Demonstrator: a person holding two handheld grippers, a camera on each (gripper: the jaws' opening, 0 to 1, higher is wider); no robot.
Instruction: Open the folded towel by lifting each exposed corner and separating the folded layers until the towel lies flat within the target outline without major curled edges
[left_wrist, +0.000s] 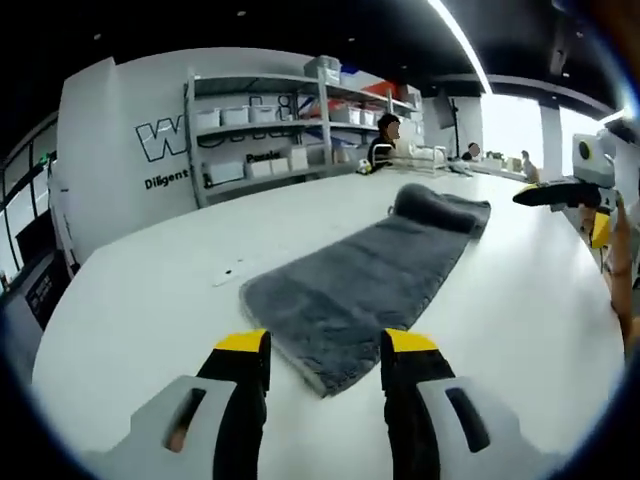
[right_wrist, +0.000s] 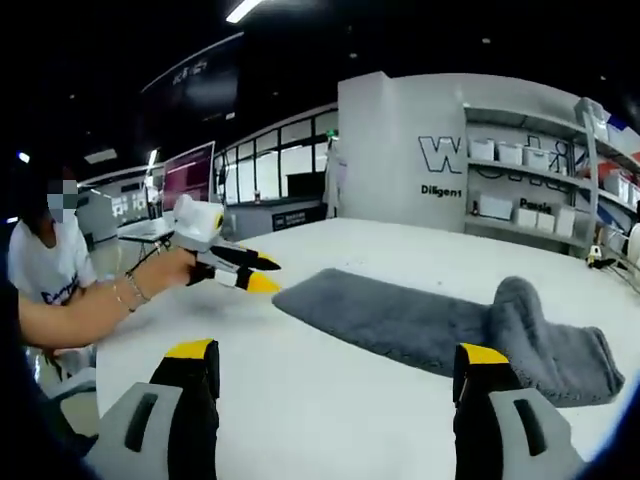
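- Grey towel (left_wrist: 360, 290) lies on a white table (left_wrist: 150, 300), stretched out long and mostly flat, running away from the left gripper (left_wrist: 325, 350).
- Far end of the towel is bunched into a rolled hump (left_wrist: 432, 207); in the right gripper view the same towel (right_wrist: 400, 318) has its hump (right_wrist: 520, 320) on the right side.
- Near end of the towel sits just ahead of and between the left gripper's yellow-tipped jaws. Jaws spread apart, nothing between them; not touching the cloth.
- Right gripper (right_wrist: 335, 360): jaws spread wide, empty, above bare table (right_wrist: 330, 410) beside the towel's long edge.
- Right gripper also shows at the right edge of the left gripper view (left_wrist: 555, 195), held above the table, well clear of the towel; a hand (left_wrist: 622, 260) below it.
- Left gripper seen in the right gripper view (right_wrist: 262, 274), held in a hand (right_wrist: 165, 272); its two tips point at the towel's flat end, near it but apart, with a gap between them.
- Background: shelves (left_wrist: 260, 130) with white boxes against a white wall with dark lettering; people seated at the far end of the table (left_wrist: 382, 140).
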